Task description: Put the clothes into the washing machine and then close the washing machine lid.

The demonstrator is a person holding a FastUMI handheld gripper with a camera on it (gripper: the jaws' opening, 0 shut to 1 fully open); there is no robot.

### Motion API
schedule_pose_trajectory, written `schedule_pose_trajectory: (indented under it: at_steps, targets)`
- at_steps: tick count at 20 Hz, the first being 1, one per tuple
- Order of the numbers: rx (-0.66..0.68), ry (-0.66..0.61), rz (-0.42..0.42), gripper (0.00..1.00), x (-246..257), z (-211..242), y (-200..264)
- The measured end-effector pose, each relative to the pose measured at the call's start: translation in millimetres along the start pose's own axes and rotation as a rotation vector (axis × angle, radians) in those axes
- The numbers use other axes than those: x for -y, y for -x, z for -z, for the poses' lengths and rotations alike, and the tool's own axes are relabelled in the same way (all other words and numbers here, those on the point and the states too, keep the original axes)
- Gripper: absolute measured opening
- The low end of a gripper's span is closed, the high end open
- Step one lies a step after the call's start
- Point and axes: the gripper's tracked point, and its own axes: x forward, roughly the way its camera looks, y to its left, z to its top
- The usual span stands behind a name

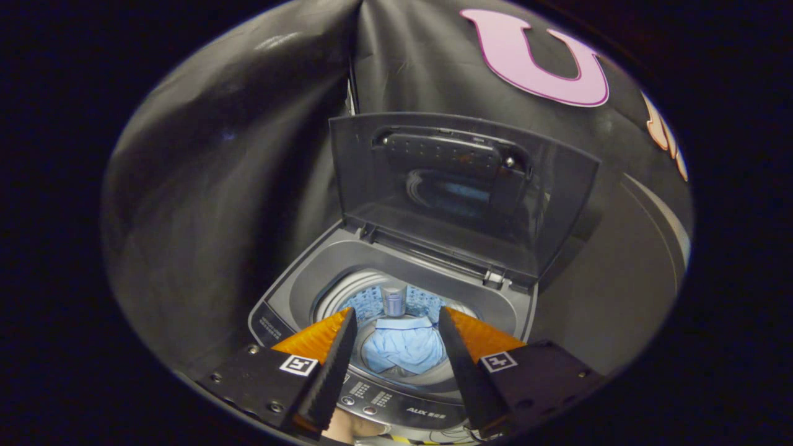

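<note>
Your gripper (396, 347) sat at the bottom centre of the frame with its fingers spread wide apart and holding nothing, poised above the front edge of the washing machine (291, 297). Between the fingers and below them, the light blue clothes (403, 347) already lay in the drum (347, 300), bunched against the short grey post (394, 300) at its centre. Just under the fingertips ran the control panel (403, 406), and something pale showed below it, possibly a hand, though the view there was too cramped to be sure. Beyond the tub, the lid (458, 186) stood open and nearly upright across the middle of the frame, hinged at the back and leaning toward the dark booth wall (204, 186) behind it. So the loading looked done and the closing was what remained for you. The risk lay in that lid: it offered a broad, smooth face and a thin top edge, so a push placed too low near the hinge would hardly move it, and a push off to one side could let the fingers slide off. If you tipped it past balance and let go, it could slam down onto the rim.
</note>
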Motion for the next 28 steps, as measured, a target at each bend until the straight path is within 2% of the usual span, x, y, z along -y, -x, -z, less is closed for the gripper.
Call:
schedule_pose_trajectory:
  at_steps: [4, 9, 12, 15, 21, 28]
  targets:
    - [0.070, -0.009, -0.022, 0.81, -6.4, -22.7, 15.5]
    - [0.203, 0.007, 0.000, 0.80, -6.1, -72.8, 35.7]
    - [0.286, 0.016, 0.033, 0.88, -2.9, -103.1, 44.3]
    - [0.353, -0.010, 0.047, 0.89, -2.0, -131.7, 52.8]
    - [0.482, 0.008, 0.132, 0.98, 15.6, -187.8, 73.1]
    - [0.588, 0.029, 0.228, 0.96, 40.4, -246.9, 72.7]
